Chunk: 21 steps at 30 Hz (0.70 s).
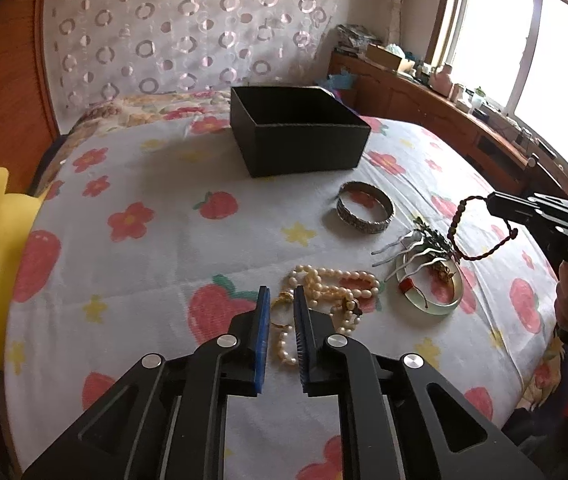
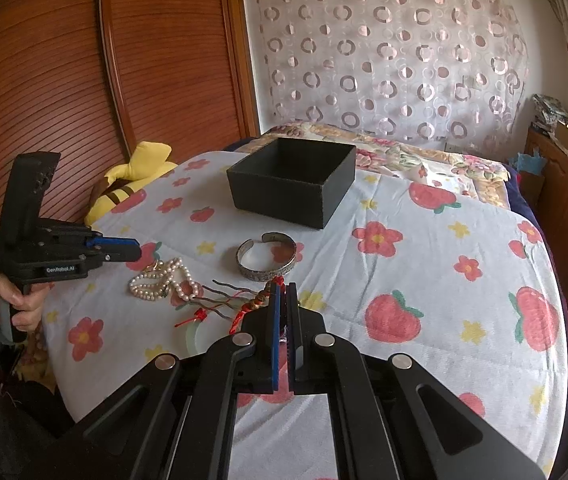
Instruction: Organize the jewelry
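Box (image 1: 300,132) sits beyond the silver bangle (image 1: 365,208), up-bed from the right claw (image 2: 282,292). That claw is clenched on the beaded bracelet (image 1: 472,228). Left claw (image 1: 281,296) hangs released over the pearls (image 1: 332,284).

Bed (image 1: 163,240) under box (image 1: 300,132), jewelry (image 1: 332,284)

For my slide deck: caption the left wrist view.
Left gripper open above pearl necklace; right gripper lifts a beaded bracelet.

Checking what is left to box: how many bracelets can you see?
3: a silver bangle on the bedspread near the box, a green bangle beside the pearls, and a beaded bracelet held by the right gripper.
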Tool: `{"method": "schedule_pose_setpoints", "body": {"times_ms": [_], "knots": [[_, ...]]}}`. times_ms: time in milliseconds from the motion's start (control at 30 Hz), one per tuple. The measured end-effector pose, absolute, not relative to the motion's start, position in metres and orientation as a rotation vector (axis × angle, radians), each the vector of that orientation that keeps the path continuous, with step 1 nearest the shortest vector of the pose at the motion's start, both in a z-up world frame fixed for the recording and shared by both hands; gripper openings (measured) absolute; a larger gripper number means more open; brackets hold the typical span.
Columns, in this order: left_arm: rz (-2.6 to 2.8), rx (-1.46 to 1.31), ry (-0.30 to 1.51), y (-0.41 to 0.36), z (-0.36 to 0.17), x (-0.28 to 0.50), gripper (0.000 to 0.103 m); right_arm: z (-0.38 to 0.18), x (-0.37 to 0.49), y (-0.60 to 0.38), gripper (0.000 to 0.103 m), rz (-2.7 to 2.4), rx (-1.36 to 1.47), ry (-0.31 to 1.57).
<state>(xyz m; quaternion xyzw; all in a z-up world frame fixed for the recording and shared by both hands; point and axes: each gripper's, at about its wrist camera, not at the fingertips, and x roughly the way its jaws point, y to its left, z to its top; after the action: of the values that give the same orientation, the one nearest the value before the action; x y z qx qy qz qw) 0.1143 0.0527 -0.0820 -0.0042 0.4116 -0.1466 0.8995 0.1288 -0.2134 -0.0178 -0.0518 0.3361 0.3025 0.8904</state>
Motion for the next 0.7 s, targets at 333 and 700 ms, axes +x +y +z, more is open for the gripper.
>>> {"method": "schedule_pose_setpoints", "body": {"times_ms": [333, 700], "knots": [[-0.298, 0.003, 0.897, 0.045, -0.099, 0.128, 0.018, -0.018, 0.128, -0.214, 0.003, 0.628, -0.107, 0.697], [-0.295, -0.066, 0.849, 0.061, -0.084, 0.132, 0.017, -0.016, 0.132, -0.211, 0.003, 0.630, -0.106, 0.682]]}}
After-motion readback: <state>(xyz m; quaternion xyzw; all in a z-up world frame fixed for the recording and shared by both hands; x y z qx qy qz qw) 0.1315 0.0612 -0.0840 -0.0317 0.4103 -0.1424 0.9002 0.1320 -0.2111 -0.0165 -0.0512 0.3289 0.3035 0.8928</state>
